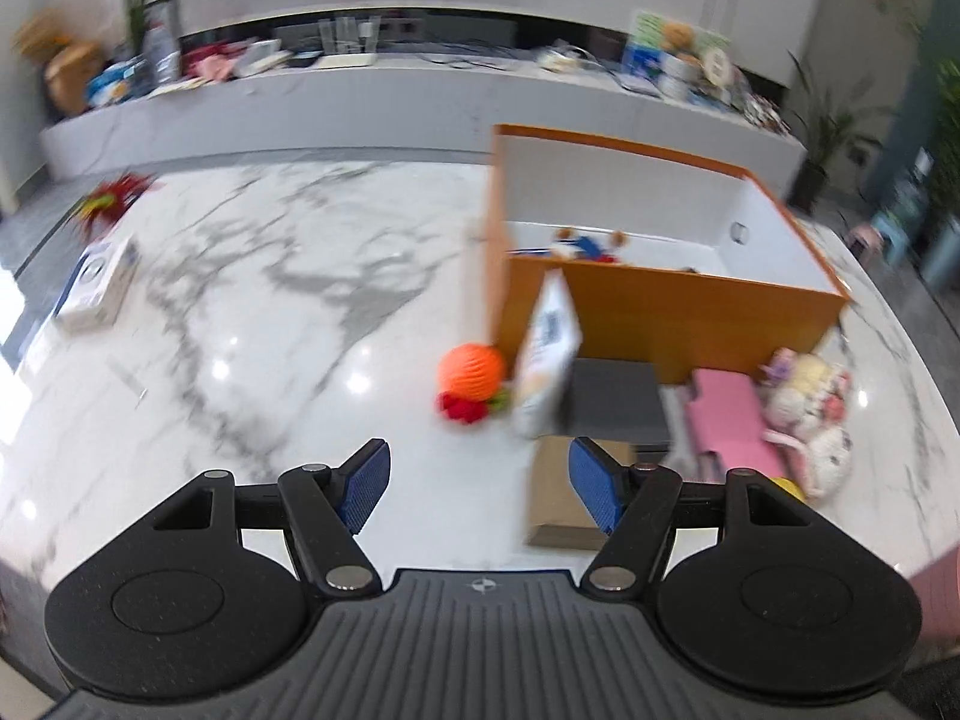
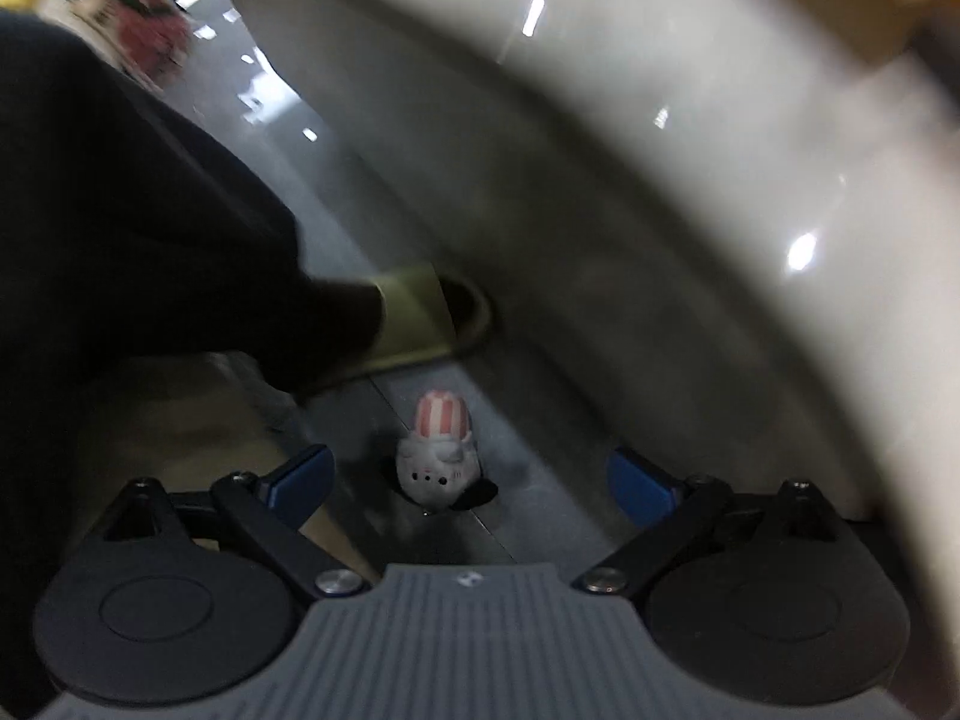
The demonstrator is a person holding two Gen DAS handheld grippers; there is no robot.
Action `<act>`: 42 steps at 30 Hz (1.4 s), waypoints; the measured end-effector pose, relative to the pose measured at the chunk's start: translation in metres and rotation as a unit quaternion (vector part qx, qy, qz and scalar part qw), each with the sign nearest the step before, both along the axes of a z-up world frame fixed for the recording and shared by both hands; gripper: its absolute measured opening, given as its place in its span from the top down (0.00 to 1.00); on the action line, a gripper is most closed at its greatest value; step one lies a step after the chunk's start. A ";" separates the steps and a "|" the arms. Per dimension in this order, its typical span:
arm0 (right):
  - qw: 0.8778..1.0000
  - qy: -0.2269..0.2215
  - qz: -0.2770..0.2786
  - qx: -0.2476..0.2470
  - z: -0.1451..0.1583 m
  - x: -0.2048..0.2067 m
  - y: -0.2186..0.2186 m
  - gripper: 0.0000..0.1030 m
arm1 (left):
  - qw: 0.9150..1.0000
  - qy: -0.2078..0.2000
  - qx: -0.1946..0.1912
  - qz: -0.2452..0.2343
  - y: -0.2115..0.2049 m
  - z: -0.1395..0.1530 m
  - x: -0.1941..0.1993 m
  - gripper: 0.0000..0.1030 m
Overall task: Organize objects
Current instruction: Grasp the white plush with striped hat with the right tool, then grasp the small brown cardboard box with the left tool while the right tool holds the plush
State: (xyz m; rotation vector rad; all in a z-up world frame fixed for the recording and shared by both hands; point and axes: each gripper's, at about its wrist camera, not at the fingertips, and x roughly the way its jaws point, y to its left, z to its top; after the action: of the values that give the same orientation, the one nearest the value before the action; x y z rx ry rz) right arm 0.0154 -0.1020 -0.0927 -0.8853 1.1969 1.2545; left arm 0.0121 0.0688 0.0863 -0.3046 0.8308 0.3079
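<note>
open tongs (image 1: 479, 489) above marble table (image 1: 240, 312)

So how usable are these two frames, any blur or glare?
Left wrist view: motion-smeared orange box, ceiling-light glare spots on the marble table, fisheye bending. Right wrist view: dim, heavily blurred; only the small plush toy on the floor reads fairly clearly.

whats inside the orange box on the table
Inside the orange box a small toy with blue and brown parts shows by the far white wall; the front wall hides the rest of the floor.
</note>
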 end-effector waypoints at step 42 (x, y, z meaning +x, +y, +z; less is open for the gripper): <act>0.992 0.011 0.046 -0.117 -0.202 -0.059 0.039 0.50 | 0.999 -0.001 -0.027 0.029 0.031 -0.014 0.005 0.25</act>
State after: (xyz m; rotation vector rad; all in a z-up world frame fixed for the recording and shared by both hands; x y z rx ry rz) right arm -0.0437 -0.0631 -0.2944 -1.1118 1.3529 1.2155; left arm 0.0170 0.0995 0.0725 -0.3798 0.8306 0.3390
